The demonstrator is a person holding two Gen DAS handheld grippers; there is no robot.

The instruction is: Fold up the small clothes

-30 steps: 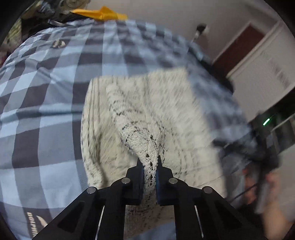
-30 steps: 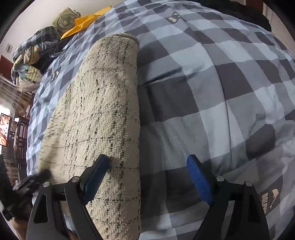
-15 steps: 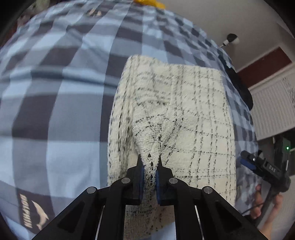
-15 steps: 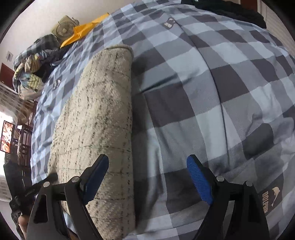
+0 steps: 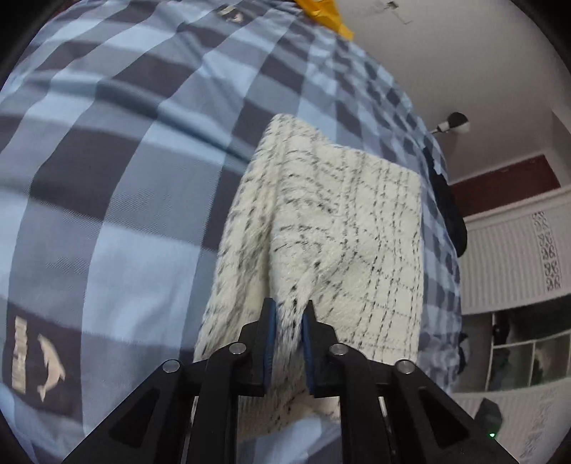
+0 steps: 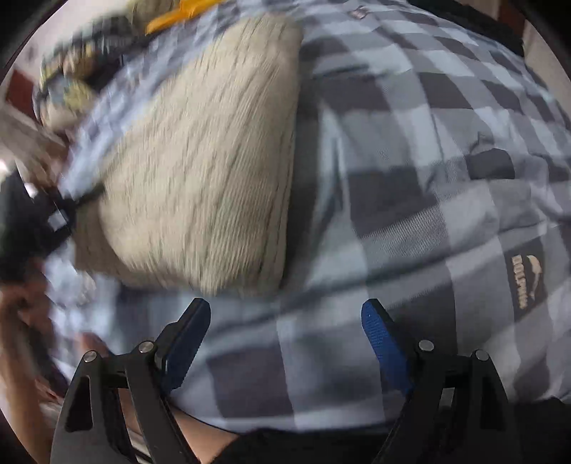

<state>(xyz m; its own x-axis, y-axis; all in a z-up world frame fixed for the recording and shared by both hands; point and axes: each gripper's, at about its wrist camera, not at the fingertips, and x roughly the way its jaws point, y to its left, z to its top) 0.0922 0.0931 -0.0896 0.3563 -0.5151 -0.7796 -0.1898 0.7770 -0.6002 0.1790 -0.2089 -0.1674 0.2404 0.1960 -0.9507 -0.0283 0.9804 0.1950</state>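
Folded cream cloth on a checked bedspread, one corner between the left gripper's opening jaws.

The cloth's near edge is still pinched in the narrow gap between the pads. The right gripper hangs wide apart and empty over bare bedspread, the cloth at its 11 o'clock. An orange thing lies at 12 o'clock on the far edge; a white wall and wardrobe doors stand at 3 o'clock.

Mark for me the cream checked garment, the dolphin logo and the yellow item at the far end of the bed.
cream checked garment [image 5: 342, 228], left wrist view, folded top face
dolphin logo [image 5: 50, 360], left wrist view, dolphin figure
yellow item [image 5: 326, 10], left wrist view, its middle
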